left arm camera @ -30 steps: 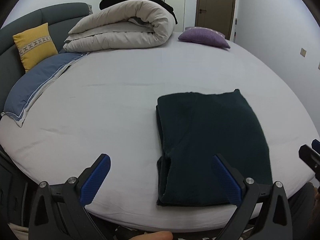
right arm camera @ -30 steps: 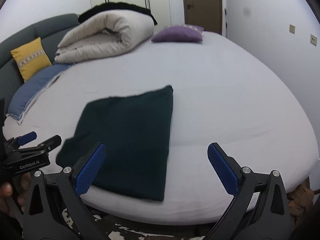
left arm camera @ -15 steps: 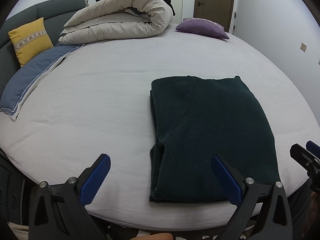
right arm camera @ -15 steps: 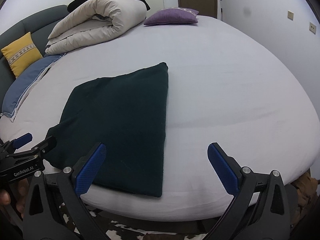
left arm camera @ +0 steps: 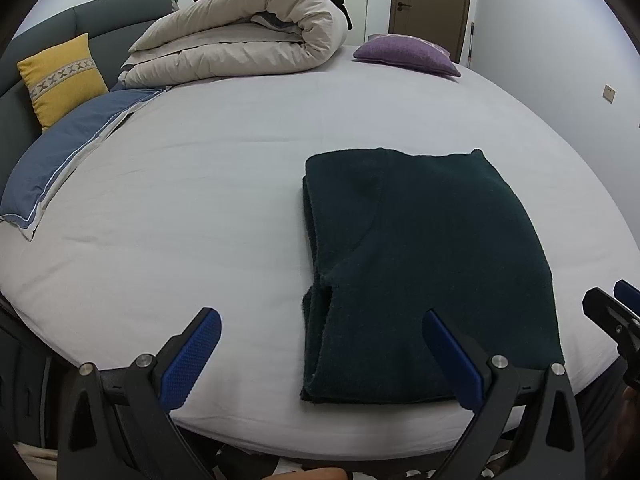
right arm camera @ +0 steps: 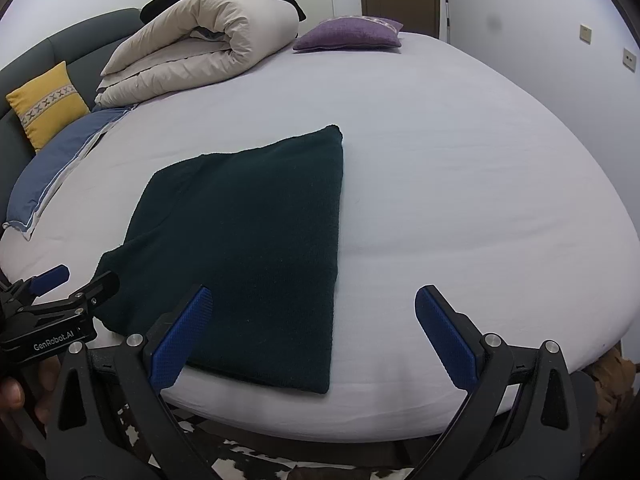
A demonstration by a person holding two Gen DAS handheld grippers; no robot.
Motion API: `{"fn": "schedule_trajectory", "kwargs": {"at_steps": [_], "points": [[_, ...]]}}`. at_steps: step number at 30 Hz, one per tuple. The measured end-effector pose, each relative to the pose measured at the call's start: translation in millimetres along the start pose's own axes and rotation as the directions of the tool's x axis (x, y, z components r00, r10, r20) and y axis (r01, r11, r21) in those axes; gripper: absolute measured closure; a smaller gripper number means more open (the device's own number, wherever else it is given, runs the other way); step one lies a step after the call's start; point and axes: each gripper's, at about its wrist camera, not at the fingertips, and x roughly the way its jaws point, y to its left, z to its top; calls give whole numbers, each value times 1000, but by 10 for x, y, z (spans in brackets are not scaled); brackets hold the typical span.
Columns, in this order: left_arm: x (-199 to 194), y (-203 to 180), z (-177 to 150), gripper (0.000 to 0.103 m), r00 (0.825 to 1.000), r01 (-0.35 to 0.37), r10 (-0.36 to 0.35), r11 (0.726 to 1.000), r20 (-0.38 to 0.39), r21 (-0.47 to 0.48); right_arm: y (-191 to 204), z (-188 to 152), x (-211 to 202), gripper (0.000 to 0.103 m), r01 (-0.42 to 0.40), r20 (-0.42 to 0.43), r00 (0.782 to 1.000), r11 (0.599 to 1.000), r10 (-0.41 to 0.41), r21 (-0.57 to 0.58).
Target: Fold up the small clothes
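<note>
We hold both the left hand-held gripper (left arm camera: 320,344) and the right hand-held gripper (right arm camera: 312,320) spread wide, empty, just beside the folded dark green garment (left arm camera: 420,264) on the bed (left arm camera: 200,200).

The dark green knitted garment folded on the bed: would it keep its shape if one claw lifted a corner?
Probably not. The dark green knitted garment lies in soft stacked layers, so it would likely droop and unfold. Its fuzzy knit suggests good grip, and it looks fairly thick, so moderately weighty.
</note>
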Motion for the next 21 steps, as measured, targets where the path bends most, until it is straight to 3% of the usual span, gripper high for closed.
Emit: {"fn": "schedule_trajectory", "kwargs": {"at_steps": [21], "points": [[-32, 3, -1, 0, 1000, 1, -2, 1000, 8, 6, 24, -36, -20, 0, 3, -3, 1000, 1000, -3, 5]]}}
